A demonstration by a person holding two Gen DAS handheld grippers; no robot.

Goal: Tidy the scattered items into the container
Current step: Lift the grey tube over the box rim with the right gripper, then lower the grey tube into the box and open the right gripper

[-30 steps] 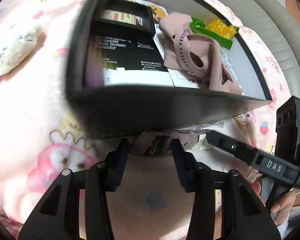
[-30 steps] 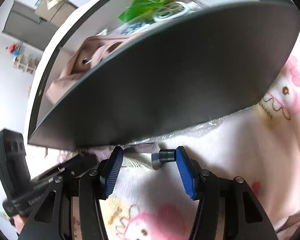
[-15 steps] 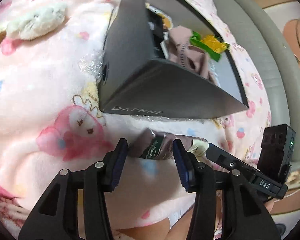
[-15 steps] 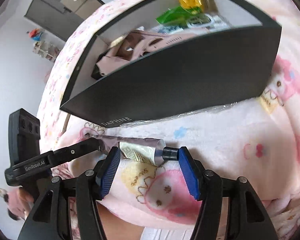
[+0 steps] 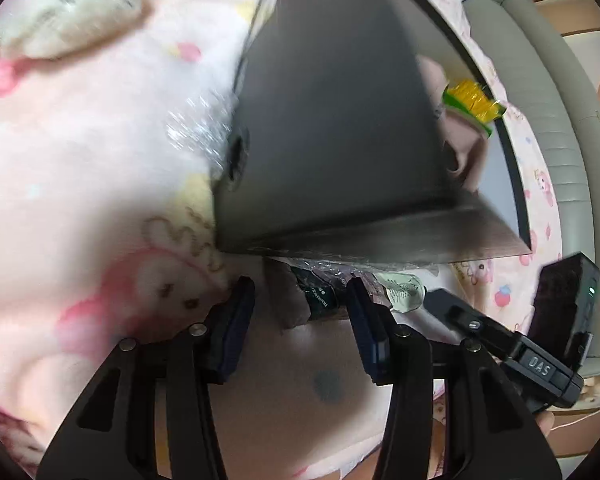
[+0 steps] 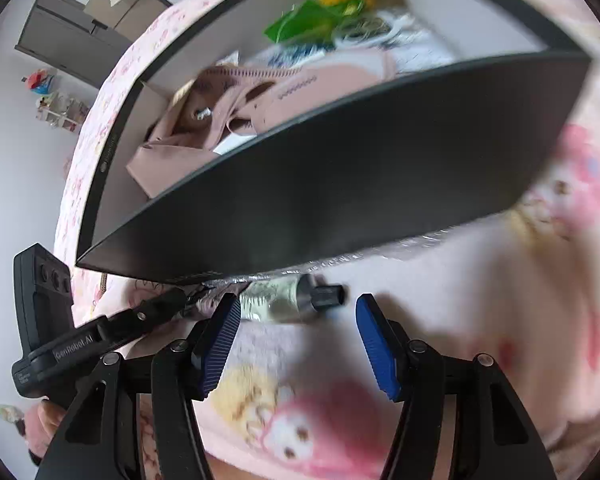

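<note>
A squeezed cream tube point(image 5: 320, 296) with a black cap point(image 6: 326, 295) lies on the pink blanket against the foot of the dark grey box point(image 5: 332, 140). My left gripper point(image 5: 302, 304) is open with the tube's crimped end between its jaws. My right gripper point(image 6: 294, 320) is open around the tube's cap end point(image 6: 284, 300). The box point(image 6: 340, 184) holds a pink strap item point(image 6: 260, 96), a green and yellow packet point(image 6: 320, 12) and papers.
A pale plush toy point(image 5: 72, 12) lies on the blanket at the far left. A grey sofa edge point(image 5: 548, 100) runs along the right. Crinkled clear plastic point(image 5: 196, 132) sticks out under the box. A grey cabinet point(image 6: 76, 36) stands in the far background.
Both grippers have moved in closer to the box foot and the tube. The tube stays on the blanket between the open jaws of both.
</note>
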